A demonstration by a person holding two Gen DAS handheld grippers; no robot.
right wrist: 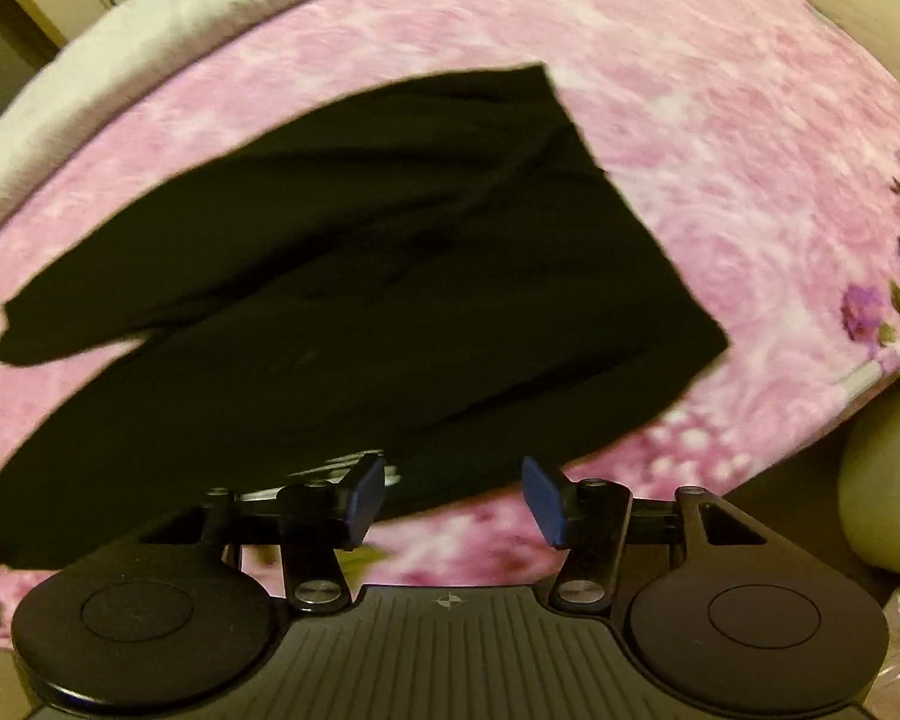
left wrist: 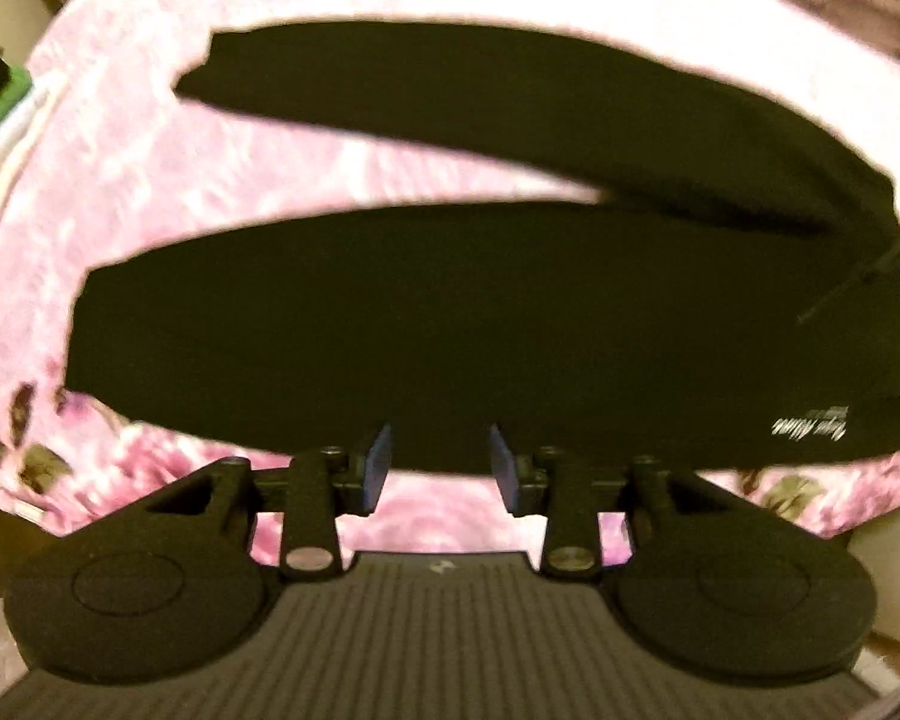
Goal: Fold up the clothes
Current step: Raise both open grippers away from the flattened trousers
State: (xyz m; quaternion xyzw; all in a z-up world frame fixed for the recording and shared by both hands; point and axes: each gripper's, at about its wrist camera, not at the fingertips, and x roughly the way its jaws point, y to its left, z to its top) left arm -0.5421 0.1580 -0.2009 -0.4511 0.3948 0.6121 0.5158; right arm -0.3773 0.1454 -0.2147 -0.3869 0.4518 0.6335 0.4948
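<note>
A: What does the left wrist view show?

B: The left gripper (left wrist: 440, 463) sits at the bottom centre, its blue pads (left wrist: 378, 468) apart with nothing between them. Above it the black garment (left wrist: 450, 324) fills the middle of the frame, lying flat on the pink floral blanket (left wrist: 120, 150). One long part stretches across the upper half, another across the centre, and a small white label (left wrist: 810, 423) shows at lower right.

A: And the right wrist view?

B: The right gripper (right wrist: 453, 498) is at bottom centre, jaws parted and empty. The black garment (right wrist: 360, 276) spreads from lower left toward upper centre on the pink floral blanket (right wrist: 720, 120). Everything is blurred.
</note>
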